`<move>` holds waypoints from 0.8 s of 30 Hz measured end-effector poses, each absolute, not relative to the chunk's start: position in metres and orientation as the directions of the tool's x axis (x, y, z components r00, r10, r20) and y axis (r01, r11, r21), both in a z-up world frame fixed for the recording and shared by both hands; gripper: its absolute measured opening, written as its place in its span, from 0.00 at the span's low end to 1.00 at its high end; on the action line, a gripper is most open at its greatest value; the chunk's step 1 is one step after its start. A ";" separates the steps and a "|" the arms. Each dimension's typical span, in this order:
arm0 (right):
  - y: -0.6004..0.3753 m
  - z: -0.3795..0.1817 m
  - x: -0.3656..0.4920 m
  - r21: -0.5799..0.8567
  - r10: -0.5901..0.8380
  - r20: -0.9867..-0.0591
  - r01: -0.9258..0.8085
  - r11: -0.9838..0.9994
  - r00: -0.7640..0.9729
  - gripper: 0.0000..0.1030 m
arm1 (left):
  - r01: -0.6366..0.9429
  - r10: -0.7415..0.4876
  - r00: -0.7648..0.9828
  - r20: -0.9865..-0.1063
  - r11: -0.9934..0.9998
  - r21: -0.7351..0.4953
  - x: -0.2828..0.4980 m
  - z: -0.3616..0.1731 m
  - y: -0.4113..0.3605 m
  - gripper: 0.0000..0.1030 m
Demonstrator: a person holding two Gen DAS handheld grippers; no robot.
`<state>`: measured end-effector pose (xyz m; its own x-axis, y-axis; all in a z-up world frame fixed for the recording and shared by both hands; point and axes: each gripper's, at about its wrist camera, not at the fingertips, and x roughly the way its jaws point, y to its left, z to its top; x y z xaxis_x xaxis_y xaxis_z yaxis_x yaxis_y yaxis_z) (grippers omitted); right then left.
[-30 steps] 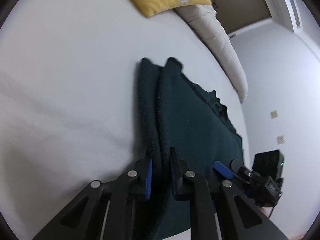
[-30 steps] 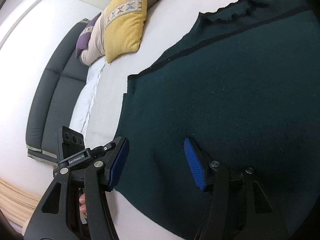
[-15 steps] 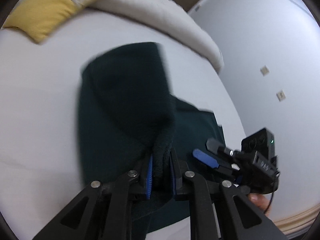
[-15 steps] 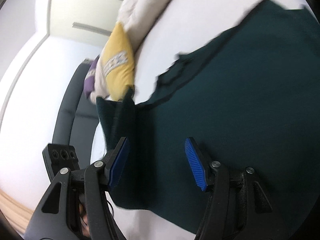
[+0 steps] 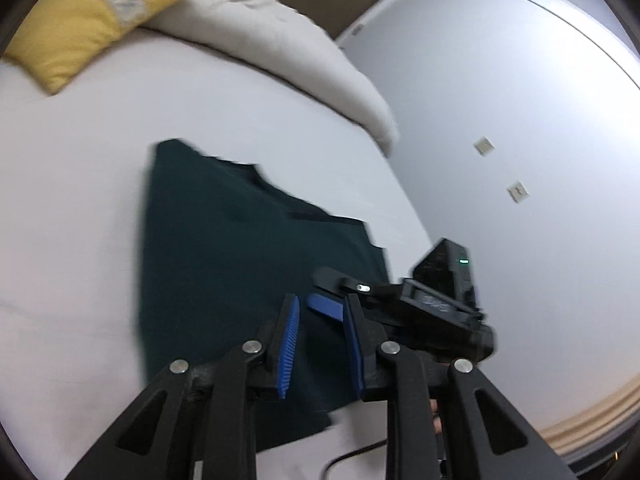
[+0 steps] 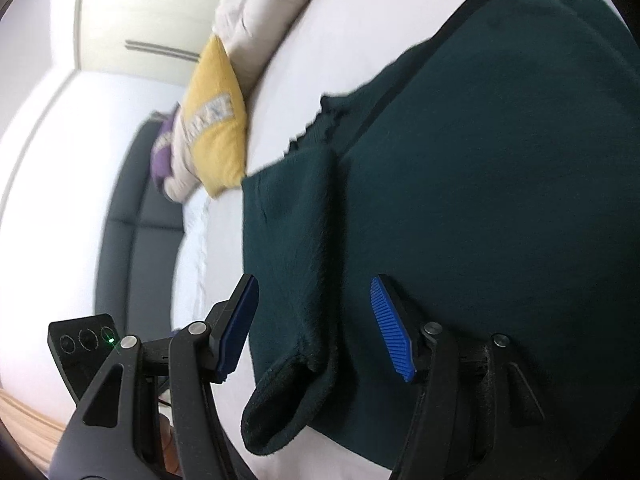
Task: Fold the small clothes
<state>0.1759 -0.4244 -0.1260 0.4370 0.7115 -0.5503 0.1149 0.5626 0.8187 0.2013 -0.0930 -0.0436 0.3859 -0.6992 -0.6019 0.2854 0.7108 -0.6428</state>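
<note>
A dark green knit sweater (image 5: 240,248) lies flat on the white bed (image 5: 80,184). One sleeve (image 6: 292,248) is folded over the body, its cuff (image 6: 280,412) near the front hem. My left gripper (image 5: 320,344) is open and empty just above the sweater's near part. My right gripper (image 6: 316,328) is open and empty, hovering over the folded sleeve; it also shows in the left wrist view (image 5: 424,308) at the sweater's right edge. The left gripper's body (image 6: 88,348) shows at the lower left of the right wrist view.
A yellow cushion (image 5: 88,28) and a beige duvet (image 5: 280,56) lie at the head of the bed. A dark sofa (image 6: 128,216) with a purple cushion (image 6: 164,156) stands beyond. The bed's right edge meets a white wall (image 5: 520,160).
My left gripper carried the sleeve across the sweater's body, opened and let it go. The sleeve now lies folded on the body. The right gripper stayed open.
</note>
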 end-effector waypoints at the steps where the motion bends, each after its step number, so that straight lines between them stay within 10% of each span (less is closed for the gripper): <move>1: -0.418 -0.126 0.178 0.810 0.711 -0.565 0.119 0.574 0.418 0.56 | 0.267 -0.692 0.388 -0.608 0.716 -0.645 0.201 -0.048 -0.088 0.23; 24: -0.371 -0.097 0.188 0.631 0.568 -0.748 0.101 0.770 0.343 0.10 | 0.177 -0.638 0.451 -0.624 0.749 -0.638 0.145 -0.101 -0.025 0.27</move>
<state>0.1877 -0.3712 -0.0969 0.3429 0.5682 -0.7480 0.1005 0.7695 0.6306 0.1455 -0.0253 -0.1012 0.4512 -0.6381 -0.6239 0.1765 0.7491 -0.6385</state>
